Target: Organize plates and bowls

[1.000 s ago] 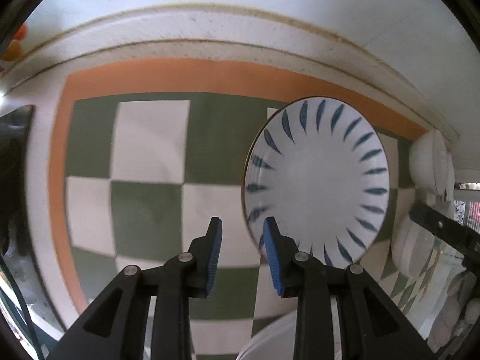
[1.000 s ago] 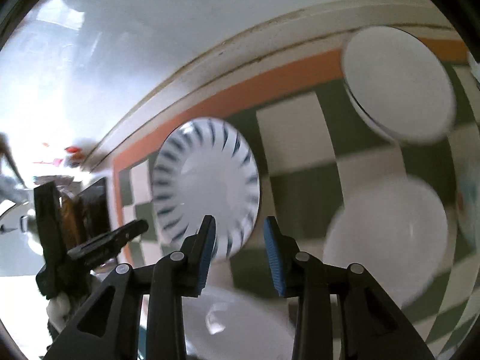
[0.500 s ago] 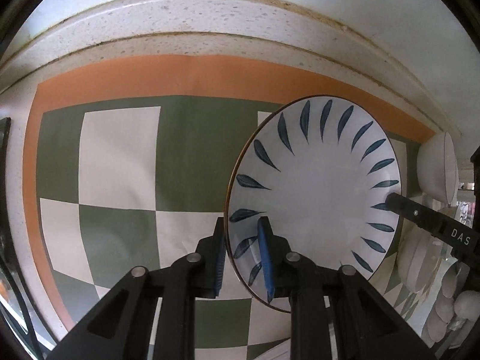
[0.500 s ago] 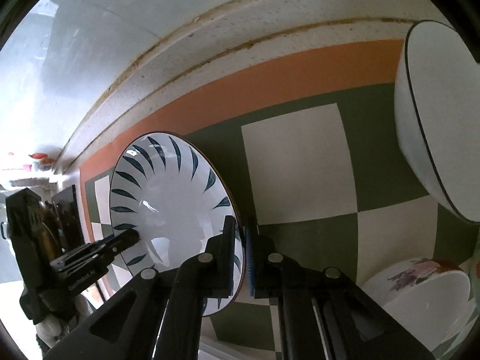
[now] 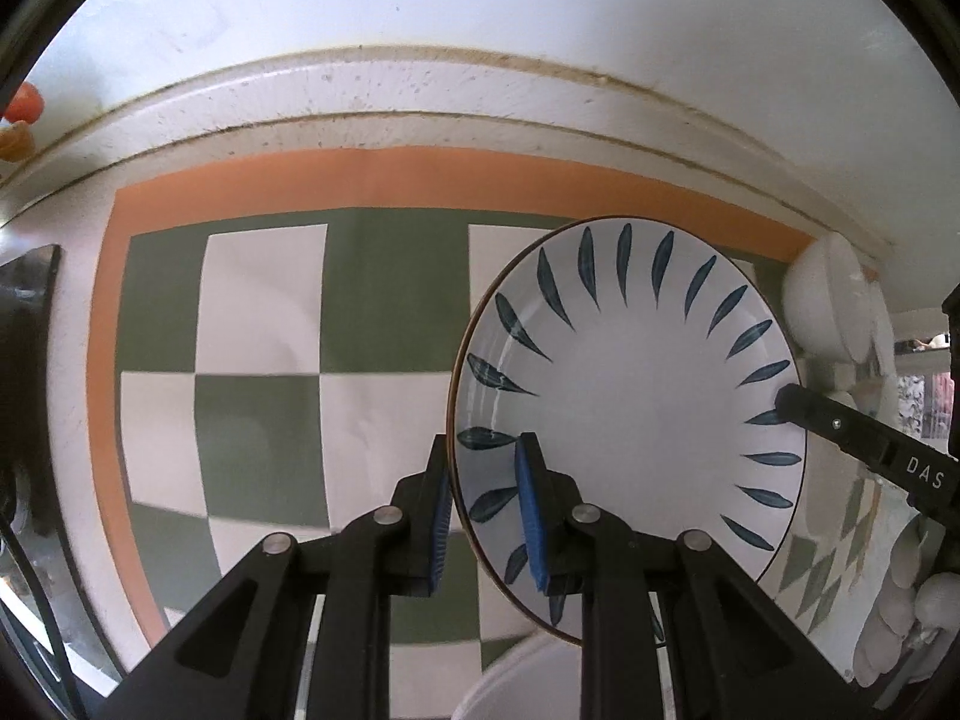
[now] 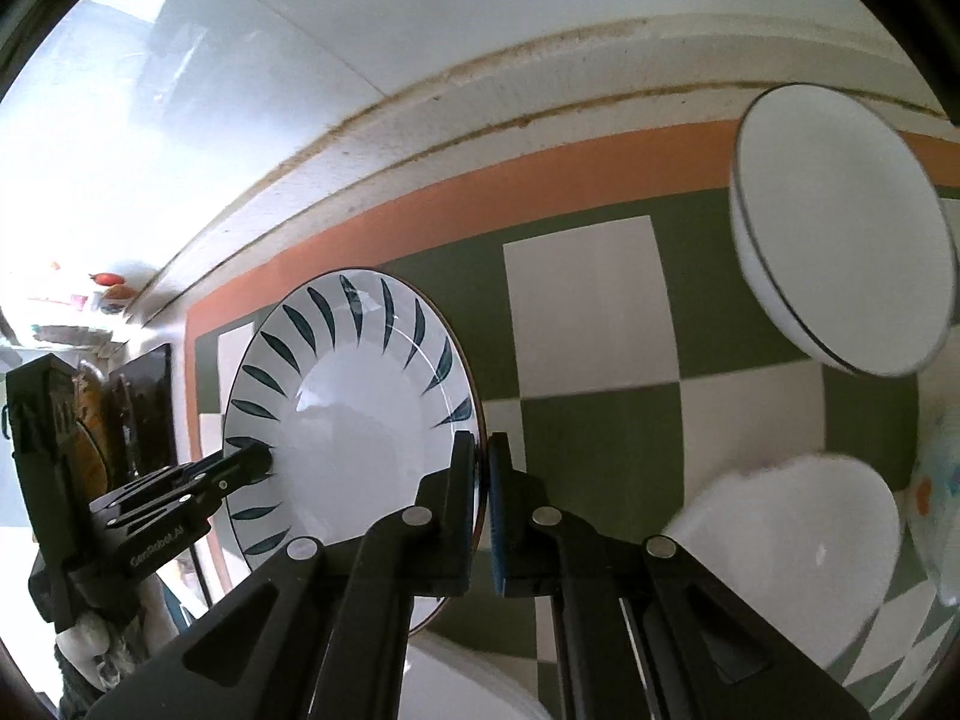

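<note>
Checkered mat point(image 5: 264, 384), green and cream squares with an orange border, lies flat on the worktop point(image 5: 420, 126), its far edge running just short of the back edge. Speckled pale raised lip with brown grime lines runs along the worktop's back edge below the white wall point(image 5: 480, 0). Small red and orange items point(image 5: 21, 120), blurred, sit at the far left end of the worktop; a dark object point(image 5: 27, 360) lies off the mat's left edge.

Both tongs, left point(image 5: 483, 516) and right point(image 6: 483, 498), point steeply down, clamped.
</note>
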Available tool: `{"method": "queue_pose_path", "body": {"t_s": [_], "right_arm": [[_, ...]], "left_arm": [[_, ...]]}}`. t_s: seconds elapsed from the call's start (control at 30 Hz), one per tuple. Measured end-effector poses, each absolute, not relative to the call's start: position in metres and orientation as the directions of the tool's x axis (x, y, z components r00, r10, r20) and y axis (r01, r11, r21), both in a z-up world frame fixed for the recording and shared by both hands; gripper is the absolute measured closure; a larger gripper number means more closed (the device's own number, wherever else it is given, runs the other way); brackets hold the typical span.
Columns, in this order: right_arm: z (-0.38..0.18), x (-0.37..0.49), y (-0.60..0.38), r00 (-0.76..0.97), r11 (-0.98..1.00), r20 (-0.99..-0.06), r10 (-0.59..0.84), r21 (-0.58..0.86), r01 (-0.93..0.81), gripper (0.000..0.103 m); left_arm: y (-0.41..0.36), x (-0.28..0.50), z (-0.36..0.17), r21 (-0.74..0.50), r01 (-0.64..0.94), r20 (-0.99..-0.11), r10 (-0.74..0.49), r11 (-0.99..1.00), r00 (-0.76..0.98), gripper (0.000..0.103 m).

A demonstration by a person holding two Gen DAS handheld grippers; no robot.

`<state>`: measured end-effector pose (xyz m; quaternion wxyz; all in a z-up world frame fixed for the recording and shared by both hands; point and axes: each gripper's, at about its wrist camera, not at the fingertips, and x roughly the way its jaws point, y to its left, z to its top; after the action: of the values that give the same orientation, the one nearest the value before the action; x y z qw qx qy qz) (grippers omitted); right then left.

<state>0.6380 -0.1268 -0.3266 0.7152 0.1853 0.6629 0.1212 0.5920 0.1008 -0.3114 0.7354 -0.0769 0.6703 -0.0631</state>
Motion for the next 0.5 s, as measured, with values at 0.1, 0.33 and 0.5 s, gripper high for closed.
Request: {"method": "queue_pose_path", "body": {"t_s": [0.1,0.33,0.5], "right_arm": [[-0.308,0.621,-0.131,0.116,0.896,-0.894,0.433,0.441,0.058,0.097],[-0.269,0.567,-0.143,0.168,0.882,-0.873,0.458,0.47,0.035,0.097],[-0.258,0.528,-0.147,0.176,0.876,-0.866,0.469,0.481,0.033,0.097]], "left_arm": [[0.1,0.579,-0.296,-0.204,-0.001,-0.972,-0.202,0.979,0.116,0.085],[0.097,0.538,-0.265,-0.215,0.042,-0.963,-0.219,0.976,0.157,0.085],[0.094,0.508,-0.257,-0.216,0.067,-0.962,-0.224,0.974,0.155,0.085]]}}
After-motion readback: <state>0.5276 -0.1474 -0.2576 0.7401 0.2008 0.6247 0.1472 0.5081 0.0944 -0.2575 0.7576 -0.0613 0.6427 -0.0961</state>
